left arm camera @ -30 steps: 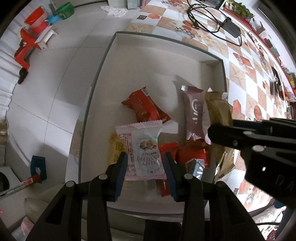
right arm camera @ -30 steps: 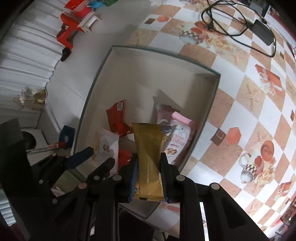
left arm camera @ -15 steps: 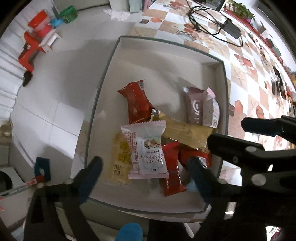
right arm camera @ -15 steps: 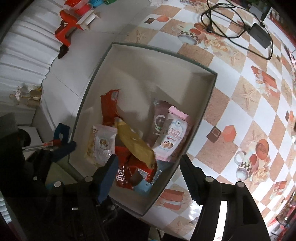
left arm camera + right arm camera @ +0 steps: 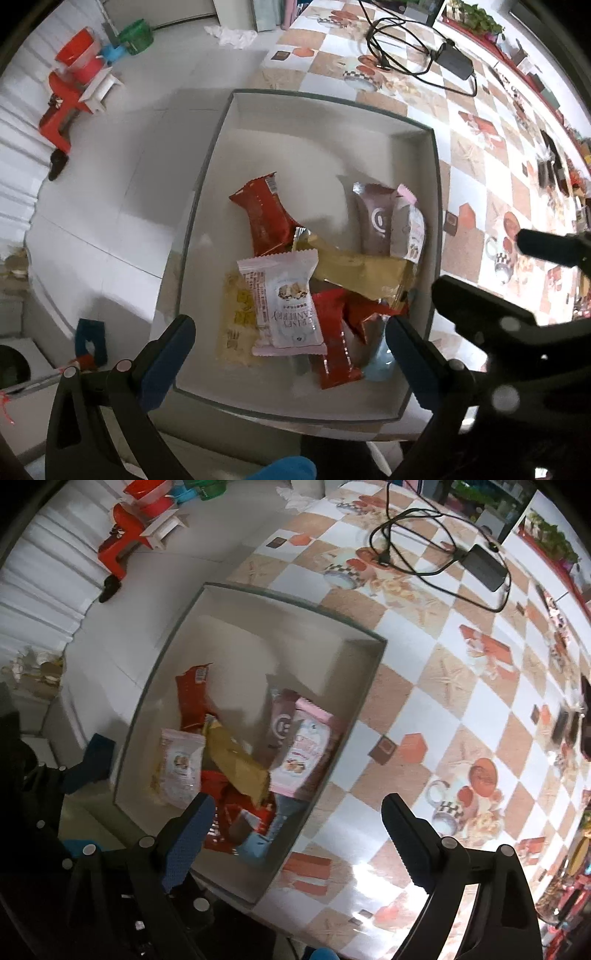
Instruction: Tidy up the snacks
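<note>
A white box (image 5: pixel 413 127) (image 5: pixel 364 633) at the table's edge holds several snack packets. A pink-and-white cranberry packet (image 5: pixel 282 301) (image 5: pixel 181 766) lies on top of a yellow one. A gold packet (image 5: pixel 364 271) (image 5: pixel 236 764) lies across the pile. A red packet (image 5: pixel 264 216), a brown one (image 5: pixel 373 219) and a pink one (image 5: pixel 303 753) lie further back. My left gripper (image 5: pixel 290 343) is open and empty above the box's near end. My right gripper (image 5: pixel 297 823) is open and empty over the box's near right corner.
The table has a checkered orange-and-white cloth (image 5: pixel 461 686) with a black cable and power adapter (image 5: pixel 484 566) at the back. Red and white stools (image 5: pixel 74 96) stand on the white floor to the left. A blue clamp (image 5: pixel 90 339) lies below the table edge.
Both grippers opened and let go: the cranberry packet and the gold packet dropped onto the pile in the box. Both grippers have since drawn back and up from the box.
</note>
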The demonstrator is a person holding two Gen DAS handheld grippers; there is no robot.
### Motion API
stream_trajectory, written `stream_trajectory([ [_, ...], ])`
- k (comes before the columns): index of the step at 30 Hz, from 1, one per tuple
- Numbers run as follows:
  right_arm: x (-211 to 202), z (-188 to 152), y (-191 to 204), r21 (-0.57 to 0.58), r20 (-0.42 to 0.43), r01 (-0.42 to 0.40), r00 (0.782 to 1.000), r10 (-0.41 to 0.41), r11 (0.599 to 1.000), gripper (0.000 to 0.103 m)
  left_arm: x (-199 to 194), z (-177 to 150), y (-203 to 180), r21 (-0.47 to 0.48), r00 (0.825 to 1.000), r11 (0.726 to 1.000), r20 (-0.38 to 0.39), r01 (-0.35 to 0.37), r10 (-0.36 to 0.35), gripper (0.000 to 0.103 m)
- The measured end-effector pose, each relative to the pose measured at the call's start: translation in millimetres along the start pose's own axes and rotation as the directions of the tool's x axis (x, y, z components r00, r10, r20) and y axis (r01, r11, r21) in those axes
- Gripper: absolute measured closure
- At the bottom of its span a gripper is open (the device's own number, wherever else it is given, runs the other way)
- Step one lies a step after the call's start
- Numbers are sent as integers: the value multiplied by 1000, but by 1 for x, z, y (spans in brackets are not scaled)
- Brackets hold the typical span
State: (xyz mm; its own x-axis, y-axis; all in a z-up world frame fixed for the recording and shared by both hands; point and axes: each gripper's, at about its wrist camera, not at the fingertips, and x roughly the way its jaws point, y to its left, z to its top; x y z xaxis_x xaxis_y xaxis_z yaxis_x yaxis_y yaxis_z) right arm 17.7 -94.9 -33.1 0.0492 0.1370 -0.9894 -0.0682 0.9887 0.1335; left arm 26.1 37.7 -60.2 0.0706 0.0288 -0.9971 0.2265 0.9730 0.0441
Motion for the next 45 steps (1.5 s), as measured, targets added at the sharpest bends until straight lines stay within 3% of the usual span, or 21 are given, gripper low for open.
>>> stream_trajectory([
  [1,0,0,0,-2,1,4,1000,-4,1000,0,0,-1,-1,3,1000,1000,-4,2,-2,0],
  [16,-11,-1,6,-46,23,26,999,-25,999,0,-5,-8,-6,17,1000,1000,-3,-22,22,0],
  [45,-10,-3,12,-90,9,54,999,-53,995,0,-10,-14,-9,34,1000,999,0,-2,2,0],
])
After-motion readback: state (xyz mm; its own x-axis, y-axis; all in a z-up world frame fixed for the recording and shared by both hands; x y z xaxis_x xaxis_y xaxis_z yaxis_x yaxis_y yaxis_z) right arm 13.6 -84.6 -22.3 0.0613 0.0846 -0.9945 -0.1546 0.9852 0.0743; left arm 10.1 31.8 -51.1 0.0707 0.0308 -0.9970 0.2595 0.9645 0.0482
